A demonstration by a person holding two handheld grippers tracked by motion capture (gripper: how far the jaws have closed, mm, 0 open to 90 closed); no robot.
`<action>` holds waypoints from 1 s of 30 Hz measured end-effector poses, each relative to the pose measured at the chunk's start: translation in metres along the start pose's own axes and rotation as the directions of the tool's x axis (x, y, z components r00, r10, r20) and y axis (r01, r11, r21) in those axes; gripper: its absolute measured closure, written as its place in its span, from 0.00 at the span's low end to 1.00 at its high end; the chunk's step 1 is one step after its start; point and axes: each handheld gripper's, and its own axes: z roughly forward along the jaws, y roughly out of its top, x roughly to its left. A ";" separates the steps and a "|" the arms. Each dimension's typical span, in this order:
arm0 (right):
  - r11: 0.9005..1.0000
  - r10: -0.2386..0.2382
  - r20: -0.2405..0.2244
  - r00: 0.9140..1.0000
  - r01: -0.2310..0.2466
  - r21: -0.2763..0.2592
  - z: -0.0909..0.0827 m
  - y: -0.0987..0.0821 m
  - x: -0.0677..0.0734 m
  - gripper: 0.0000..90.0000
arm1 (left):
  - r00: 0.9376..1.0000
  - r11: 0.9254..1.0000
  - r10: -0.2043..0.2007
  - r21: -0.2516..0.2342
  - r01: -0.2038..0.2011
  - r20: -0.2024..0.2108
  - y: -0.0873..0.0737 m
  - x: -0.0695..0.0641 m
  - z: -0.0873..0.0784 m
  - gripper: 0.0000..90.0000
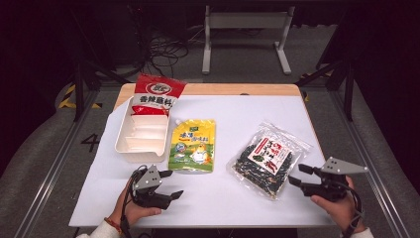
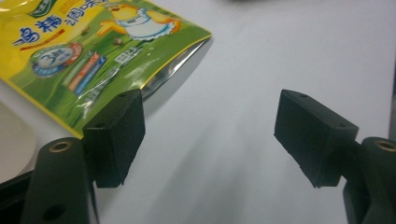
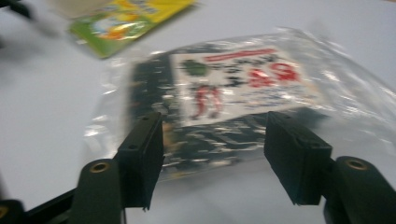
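My left gripper (image 1: 171, 184) rests near the table's front edge, jaws wide and empty, just short of the yellow-green pouch (image 1: 193, 145). My right gripper (image 1: 296, 174) hovers at the near right, jaws spread apart with nothing clamped, facing the clear seaweed bag (image 1: 267, 158), which lies flat on the white table (image 1: 237, 119) just beyond the pads. Farther back, left: a white tray (image 1: 141, 134) and a red packet (image 1: 157, 94) at its far end.

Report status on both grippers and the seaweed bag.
Left gripper open, empty, near yellow pouch. Right gripper open, facing seaweed bag, not gripping. Bag flat on table. Nothing between.
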 end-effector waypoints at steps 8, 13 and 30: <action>0.973 0.214 0.084 0.973 -0.220 0.075 0.032 -0.002 -0.053 0.28 | 0.998 0.999 0.037 0.025 -0.038 0.040 0.008 -0.006 0.014 0.27; 0.949 0.302 0.107 0.947 -0.309 0.062 0.040 -0.003 -0.072 0.21 | 0.998 0.999 0.032 0.024 -0.033 0.050 0.008 -0.006 0.015 0.27; 0.953 0.243 -0.071 0.967 -0.224 0.205 0.083 0.020 -0.037 0.38 | 0.995 1.000 0.016 0.017 -0.017 0.102 0.016 -0.006 0.025 0.27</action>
